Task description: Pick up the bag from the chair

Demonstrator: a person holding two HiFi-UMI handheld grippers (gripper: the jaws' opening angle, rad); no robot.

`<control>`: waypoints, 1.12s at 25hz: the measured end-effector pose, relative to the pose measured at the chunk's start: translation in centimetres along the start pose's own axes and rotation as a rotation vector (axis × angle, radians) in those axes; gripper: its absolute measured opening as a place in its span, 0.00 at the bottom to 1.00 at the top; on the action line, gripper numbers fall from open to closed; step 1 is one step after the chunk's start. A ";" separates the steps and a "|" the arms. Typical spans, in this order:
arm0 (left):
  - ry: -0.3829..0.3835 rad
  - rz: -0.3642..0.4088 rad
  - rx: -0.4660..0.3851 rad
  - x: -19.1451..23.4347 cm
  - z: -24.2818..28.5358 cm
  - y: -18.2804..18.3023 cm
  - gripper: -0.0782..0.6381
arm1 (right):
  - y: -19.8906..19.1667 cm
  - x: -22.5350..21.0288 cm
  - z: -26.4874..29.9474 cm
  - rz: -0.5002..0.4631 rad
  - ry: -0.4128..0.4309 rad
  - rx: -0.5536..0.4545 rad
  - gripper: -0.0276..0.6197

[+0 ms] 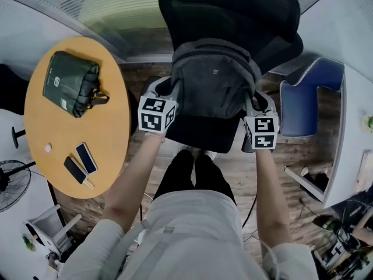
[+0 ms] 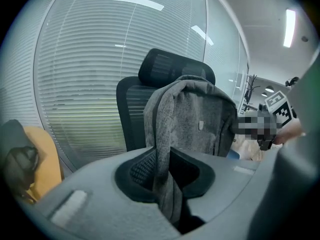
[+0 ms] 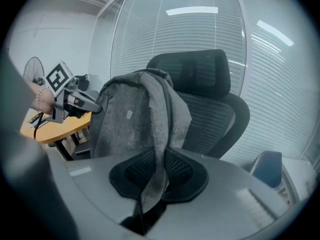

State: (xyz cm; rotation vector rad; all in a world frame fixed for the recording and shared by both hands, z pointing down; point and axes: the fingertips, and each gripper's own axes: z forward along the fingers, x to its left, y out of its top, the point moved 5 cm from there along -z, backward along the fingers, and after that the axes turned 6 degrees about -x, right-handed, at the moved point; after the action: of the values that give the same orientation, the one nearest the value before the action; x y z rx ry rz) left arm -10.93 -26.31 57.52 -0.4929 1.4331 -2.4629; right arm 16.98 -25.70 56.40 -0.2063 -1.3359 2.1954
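Note:
A grey backpack point(image 1: 213, 80) hangs upright in front of the black office chair point(image 1: 233, 10), just above its seat point(image 1: 204, 130). My left gripper point(image 1: 169, 92) is shut on the bag's left shoulder strap point(image 2: 161, 139), and my right gripper point(image 1: 254, 101) is shut on the right strap point(image 3: 160, 134). In the left gripper view the strap runs down between the pads of the left gripper point(image 2: 165, 179), with the backpack point(image 2: 200, 119) beyond. In the right gripper view the other strap is pinched in the right gripper point(image 3: 156, 176), beside the backpack point(image 3: 125, 119).
A round wooden table point(image 1: 111, 127) stands at the left with a dark green bag point(image 1: 70, 83) and two phones point(image 1: 81, 162) on it. A blue chair point(image 1: 306, 98) and a white desk point(image 1: 349, 144) are at the right. A fan point(image 1: 11, 185) stands at the far left.

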 end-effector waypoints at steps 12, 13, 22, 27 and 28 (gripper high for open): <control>0.009 0.000 -0.038 -1.5 -4.2 3.4 0.19 | 3.8 0.5 -4.1 -0.012 -0.014 -0.036 0.12; 0.008 0.001 -0.044 -1.6 -4.6 3.7 0.19 | 4.2 0.5 -4.4 -0.012 -0.016 -0.041 0.12; 0.001 0.010 -0.084 -2.4 -7.6 6.1 0.19 | 7.1 1.2 -7.1 -0.020 -0.028 -0.071 0.12; 0.002 0.015 -0.105 -2.7 -9.5 7.3 0.19 | 8.7 1.7 -8.6 -0.032 -0.034 -0.089 0.12; 0.002 0.014 -0.107 -2.8 -10.0 7.5 0.19 | 9.0 1.8 -8.9 -0.033 -0.035 -0.091 0.12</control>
State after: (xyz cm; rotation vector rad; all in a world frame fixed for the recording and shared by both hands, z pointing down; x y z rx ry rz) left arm -12.12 -21.02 45.95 -0.5000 1.5701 -2.3855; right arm 15.67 -20.98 44.58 -0.1798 -1.4493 2.1223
